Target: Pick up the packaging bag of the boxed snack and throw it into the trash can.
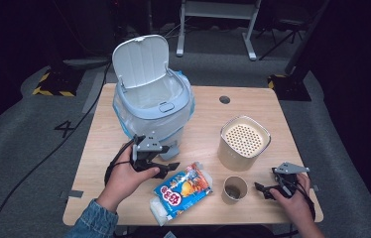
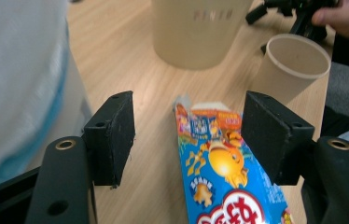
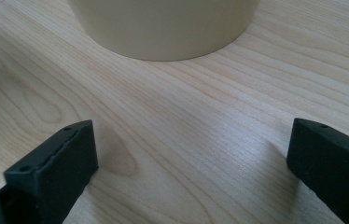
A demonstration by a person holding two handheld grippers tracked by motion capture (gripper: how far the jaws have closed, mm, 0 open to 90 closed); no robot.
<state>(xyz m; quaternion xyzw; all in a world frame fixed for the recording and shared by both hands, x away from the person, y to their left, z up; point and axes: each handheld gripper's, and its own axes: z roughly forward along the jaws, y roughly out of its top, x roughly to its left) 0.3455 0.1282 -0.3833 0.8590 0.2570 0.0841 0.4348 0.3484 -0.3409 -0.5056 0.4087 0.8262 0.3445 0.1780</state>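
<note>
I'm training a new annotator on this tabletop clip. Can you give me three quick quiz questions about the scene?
1. True or false: the bin's lid is shut.
2. What lies between the left gripper's open jaws? A) paper cup B) snack packet C) nothing
3. Which gripper rests beside the paper cup?

Key:
1. False: the bin has its lid up.
2. B: the snack packet lies between the pads of the left gripper, unclamped.
3. The right gripper, near the paper cup.

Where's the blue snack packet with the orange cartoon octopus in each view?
High view: blue snack packet lies bottom centre on the wooden table, just right of the left gripper.
Left gripper view: lower centre, between the open jaws, nearer the right one.
Right gripper view: not in it.
Shared landmark: beige round canister with perforated top.
</note>
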